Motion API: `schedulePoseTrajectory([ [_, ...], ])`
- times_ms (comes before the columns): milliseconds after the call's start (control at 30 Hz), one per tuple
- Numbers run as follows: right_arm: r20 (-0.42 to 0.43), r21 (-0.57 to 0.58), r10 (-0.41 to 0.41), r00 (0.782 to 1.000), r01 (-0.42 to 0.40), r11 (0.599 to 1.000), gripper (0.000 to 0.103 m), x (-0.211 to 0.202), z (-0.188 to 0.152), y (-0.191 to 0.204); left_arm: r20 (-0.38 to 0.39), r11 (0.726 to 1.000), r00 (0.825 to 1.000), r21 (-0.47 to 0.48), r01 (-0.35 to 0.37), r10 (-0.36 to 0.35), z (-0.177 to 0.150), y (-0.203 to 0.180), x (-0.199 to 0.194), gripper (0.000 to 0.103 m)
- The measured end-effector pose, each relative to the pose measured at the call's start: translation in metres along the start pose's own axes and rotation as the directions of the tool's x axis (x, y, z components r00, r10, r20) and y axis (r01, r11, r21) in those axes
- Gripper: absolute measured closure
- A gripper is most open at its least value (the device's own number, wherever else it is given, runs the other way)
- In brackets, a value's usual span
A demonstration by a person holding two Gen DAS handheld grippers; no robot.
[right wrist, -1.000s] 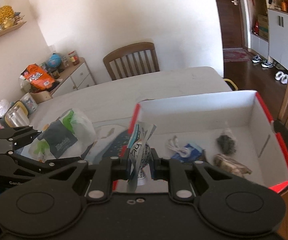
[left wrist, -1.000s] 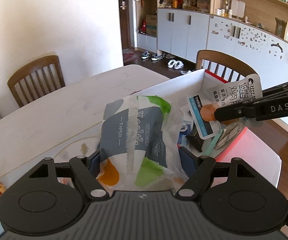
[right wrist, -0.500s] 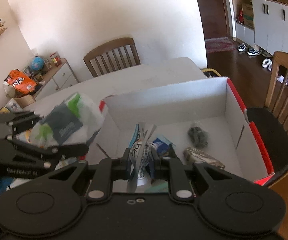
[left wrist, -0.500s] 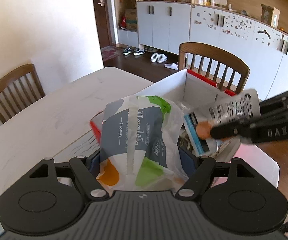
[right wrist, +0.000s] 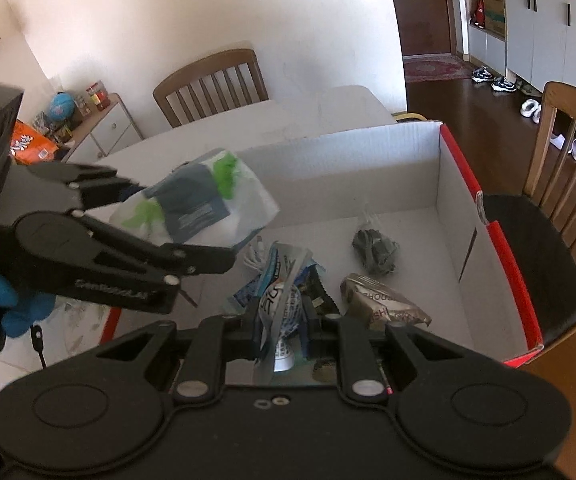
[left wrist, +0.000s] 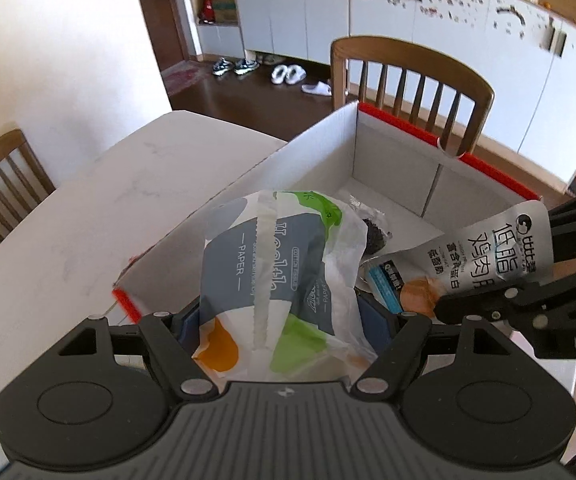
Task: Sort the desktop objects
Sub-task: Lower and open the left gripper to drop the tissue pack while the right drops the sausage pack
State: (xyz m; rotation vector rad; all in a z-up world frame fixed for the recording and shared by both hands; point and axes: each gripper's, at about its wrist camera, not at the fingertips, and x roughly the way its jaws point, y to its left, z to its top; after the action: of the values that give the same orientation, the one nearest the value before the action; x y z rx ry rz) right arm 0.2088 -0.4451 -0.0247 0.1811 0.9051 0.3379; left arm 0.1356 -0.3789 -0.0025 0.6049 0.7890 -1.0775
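Tissue pack, white, grey-green print, crumpled

The left gripper is black plastic with long, flat fingers. Small round silver screws sit along the fingers, and pale letters run down one side. A blue glove covers the hand behind it, and a thin black cord hangs below.

The right gripper is black too, with white letters "DA" near its edge and little silver screws.

Close to each camera, each gripper has a wide dark body with two big round discs, silver bolts at the finger joints, and blue pads inside. The left one has grey ridges along the bottom.
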Motion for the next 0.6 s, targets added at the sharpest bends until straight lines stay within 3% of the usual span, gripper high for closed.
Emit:
schedulePoseTrajectory([
  [267,-0.064,-0.005,0.032,0.997,-0.032,0.999,0.086,0.014,0.0,-0.005,-0.102,0.999,0.994,0.028,0.032,-0.029,0.011,0.002,0.037,0.026],
  [600,-0.106,0.02,0.082,0.991,-0.081,0.997,0.086,0.024,0.003,-0.003,-0.167,0.999,0.986,0.044,0.021,-0.013,0.018,0.006,0.066,0.026],
])
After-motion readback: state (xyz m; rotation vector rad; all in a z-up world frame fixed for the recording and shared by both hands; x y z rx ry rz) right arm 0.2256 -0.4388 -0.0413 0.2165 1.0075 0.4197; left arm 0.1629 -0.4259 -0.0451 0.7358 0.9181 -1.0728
